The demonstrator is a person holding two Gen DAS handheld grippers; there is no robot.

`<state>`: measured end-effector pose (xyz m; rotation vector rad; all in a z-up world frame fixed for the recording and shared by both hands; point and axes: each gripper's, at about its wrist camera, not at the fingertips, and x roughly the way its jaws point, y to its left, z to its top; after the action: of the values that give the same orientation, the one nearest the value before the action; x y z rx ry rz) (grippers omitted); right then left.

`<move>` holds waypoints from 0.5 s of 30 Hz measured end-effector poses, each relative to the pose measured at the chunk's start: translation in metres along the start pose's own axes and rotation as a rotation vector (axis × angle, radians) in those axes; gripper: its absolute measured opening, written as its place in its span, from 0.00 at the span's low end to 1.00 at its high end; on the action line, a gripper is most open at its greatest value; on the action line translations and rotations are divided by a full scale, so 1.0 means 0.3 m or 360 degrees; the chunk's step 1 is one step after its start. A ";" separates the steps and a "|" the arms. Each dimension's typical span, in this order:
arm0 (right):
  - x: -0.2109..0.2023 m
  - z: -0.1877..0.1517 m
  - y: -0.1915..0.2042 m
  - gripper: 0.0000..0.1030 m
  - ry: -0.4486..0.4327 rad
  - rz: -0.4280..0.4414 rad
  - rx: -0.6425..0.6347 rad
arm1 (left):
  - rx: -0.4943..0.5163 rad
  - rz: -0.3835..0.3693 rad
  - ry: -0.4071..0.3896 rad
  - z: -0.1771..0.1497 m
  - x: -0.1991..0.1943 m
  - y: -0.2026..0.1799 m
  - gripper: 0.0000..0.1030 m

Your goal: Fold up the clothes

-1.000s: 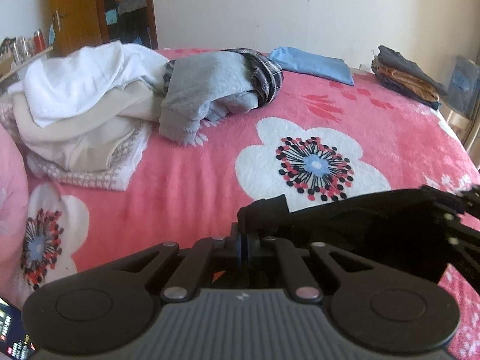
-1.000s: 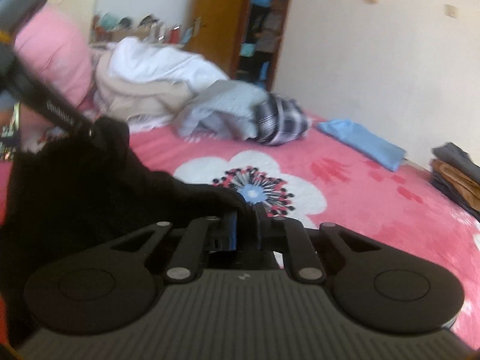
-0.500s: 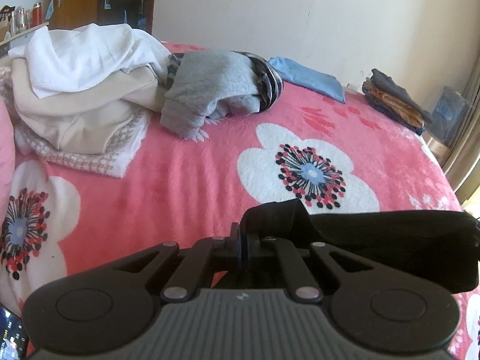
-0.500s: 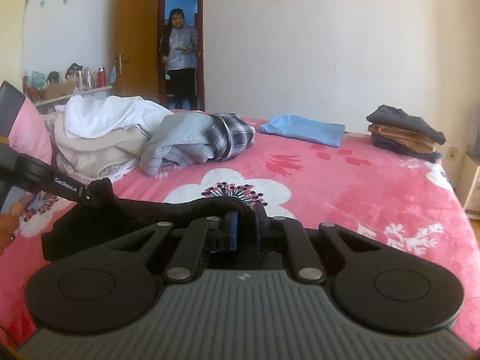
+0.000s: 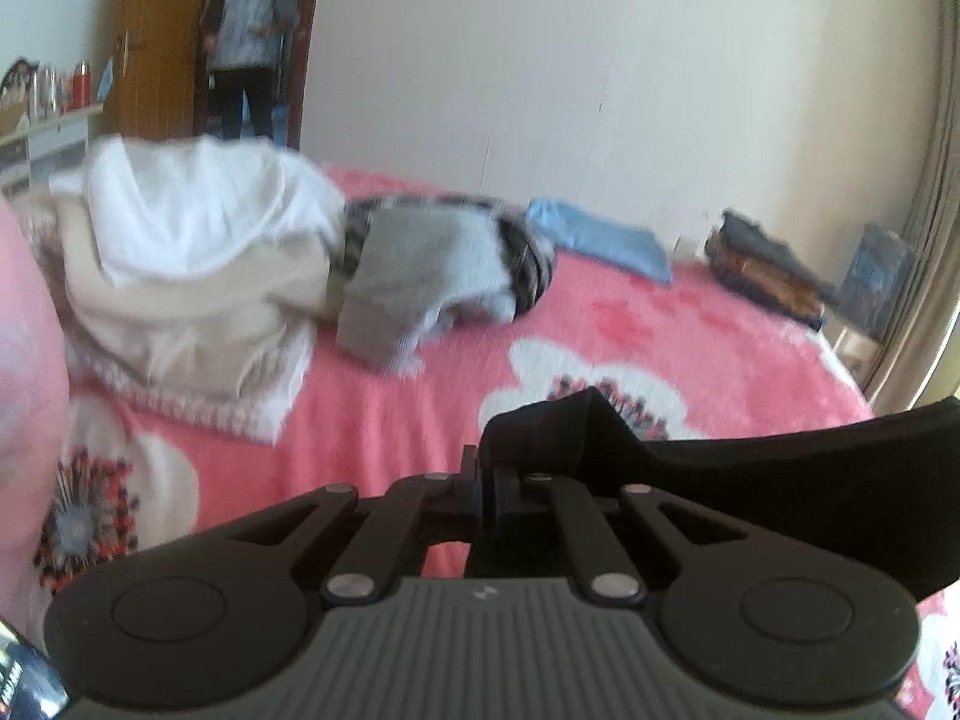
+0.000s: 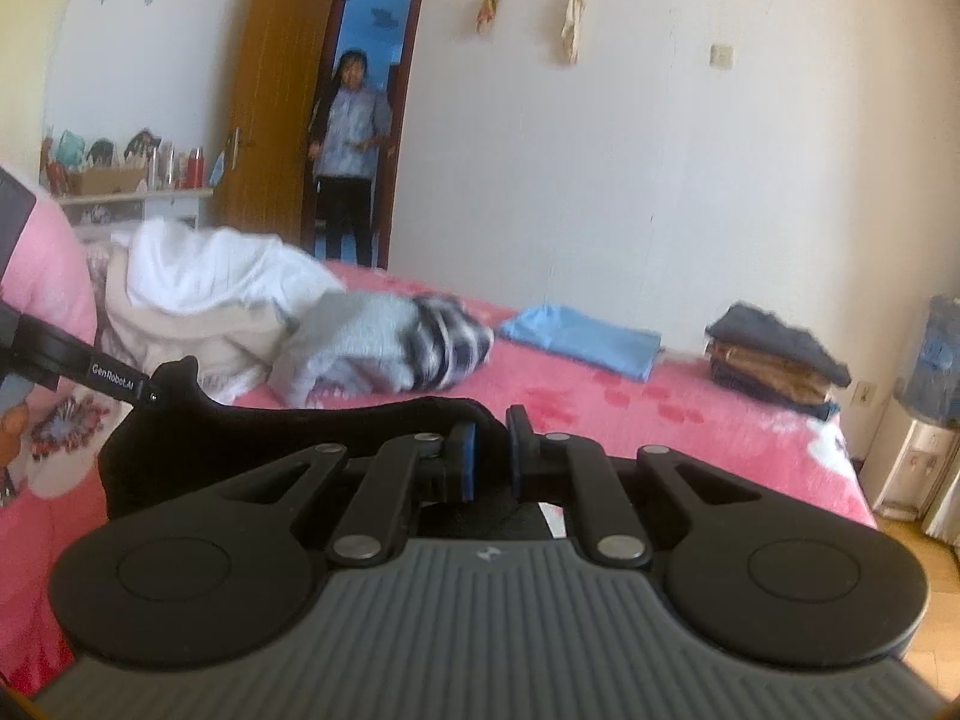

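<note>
Both grippers clamped on one black garment [image 5: 780,468], stretched between them above the pink floral bed [image 5: 384,420]. Left gripper [image 5: 485,471] pinched tight on a bunched corner at 12 o'clock of its fingers — cloth running off toward 3 o'clock. Right gripper [image 6: 489,459] closed on the other end, a thin fold between the blue pads; cloth spreading toward 9 o'clock, where the left gripper's arm enters at the frame's edge. In the right view, a heap of white and beige clothes [image 6: 204,294] at 10 o'clock on the bed, a grey and plaid bundle [image 6: 384,348] just beside it. Folded blue cloth [image 6: 582,342] at 1 o'clock, near the wall. Dark folded stack [image 6: 774,354] at 2 o'clock — well apart from the heap. Person [image 6: 351,150] standing in the doorway at 11 o'clock. Left view blurred.
</note>
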<state>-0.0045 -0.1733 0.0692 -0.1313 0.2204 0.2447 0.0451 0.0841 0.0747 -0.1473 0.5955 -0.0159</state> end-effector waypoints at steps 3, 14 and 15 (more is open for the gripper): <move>-0.034 0.047 -0.014 0.08 -0.0082 -0.0020 -0.0004 | 0.0035 -0.0018 -0.0119 0.051 -0.055 -0.030 0.04; -0.168 0.288 -0.065 0.08 -0.0430 -0.0058 -0.0097 | 0.0125 -0.0106 -0.0621 0.266 -0.319 -0.110 0.04; -0.182 0.312 -0.069 0.08 -0.0462 -0.0061 -0.0100 | 0.0132 -0.0115 -0.0656 0.288 -0.342 -0.116 0.04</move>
<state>-0.0321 -0.1911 0.1746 -0.1605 -0.0785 0.2300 0.0094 0.0672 0.2075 -0.0877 0.1776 -0.0779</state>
